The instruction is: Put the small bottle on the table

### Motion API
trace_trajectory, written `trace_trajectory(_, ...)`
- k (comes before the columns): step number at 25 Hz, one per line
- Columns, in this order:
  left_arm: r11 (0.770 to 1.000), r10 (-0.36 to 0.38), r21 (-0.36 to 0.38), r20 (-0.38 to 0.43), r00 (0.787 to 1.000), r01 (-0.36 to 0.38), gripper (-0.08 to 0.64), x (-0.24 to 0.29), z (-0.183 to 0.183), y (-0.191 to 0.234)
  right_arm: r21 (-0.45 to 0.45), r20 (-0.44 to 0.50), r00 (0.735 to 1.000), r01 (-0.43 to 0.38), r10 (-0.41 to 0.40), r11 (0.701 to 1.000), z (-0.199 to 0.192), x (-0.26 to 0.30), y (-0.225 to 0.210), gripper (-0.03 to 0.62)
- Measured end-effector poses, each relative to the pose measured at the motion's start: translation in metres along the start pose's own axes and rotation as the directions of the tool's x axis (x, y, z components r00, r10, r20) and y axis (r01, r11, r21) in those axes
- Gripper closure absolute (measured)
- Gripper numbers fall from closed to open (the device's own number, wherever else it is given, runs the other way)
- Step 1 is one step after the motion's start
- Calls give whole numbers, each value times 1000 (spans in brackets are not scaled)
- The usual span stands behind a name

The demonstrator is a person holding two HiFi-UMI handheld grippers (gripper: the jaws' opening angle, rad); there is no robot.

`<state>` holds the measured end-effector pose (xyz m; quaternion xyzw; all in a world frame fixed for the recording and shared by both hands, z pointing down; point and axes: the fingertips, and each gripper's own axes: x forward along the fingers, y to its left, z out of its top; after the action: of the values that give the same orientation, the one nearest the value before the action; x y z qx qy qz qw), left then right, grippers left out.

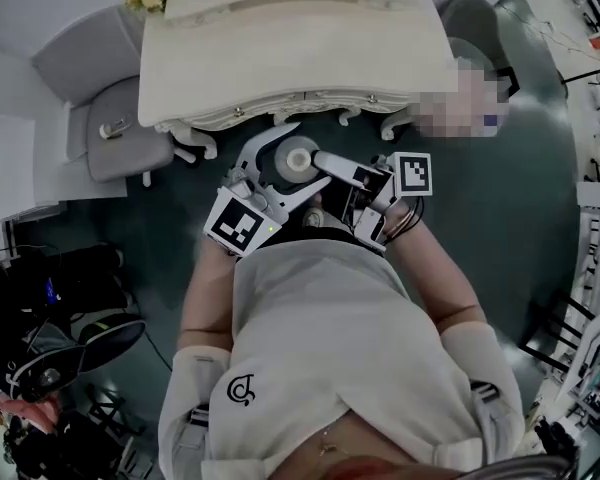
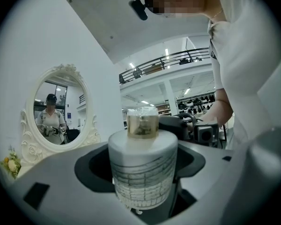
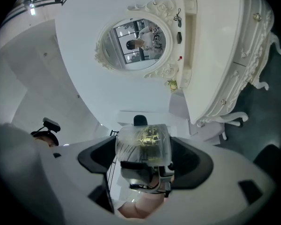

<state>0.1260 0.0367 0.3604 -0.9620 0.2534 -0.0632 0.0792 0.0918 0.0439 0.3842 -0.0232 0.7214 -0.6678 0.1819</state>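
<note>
Small bottle [image 2: 143,170] is off the white table [image 1: 280,63], held in the air just in front of its carved front edge, over the dark floor [image 1: 500,228]. An oval mirror [image 3: 136,43] stands at the back of the table and a grey chair [image 1: 120,133] sits at its left end. The left gripper [image 1: 298,160] clasps the bottle's white body between widely spread jaws, and the bottle stands upright in its view. The right gripper [image 3: 144,149] faces it from the other side, jaws closed on the clear cap [image 2: 142,121] with gold inside
</note>
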Motion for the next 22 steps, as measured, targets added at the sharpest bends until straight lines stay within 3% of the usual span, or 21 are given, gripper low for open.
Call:
trace_trajectory(6, 1000, 15, -20, -6, 1000, -15, 212, 27, -18, 33, 20, -13, 1000, 6, -5, 1000, 42, 4, -17, 225)
trace_trajectory(22, 996, -28, -85, -30, 999, 25, 212, 84, -80, 196, 68, 38, 998, 37, -39, 997, 196, 81, -76, 222)
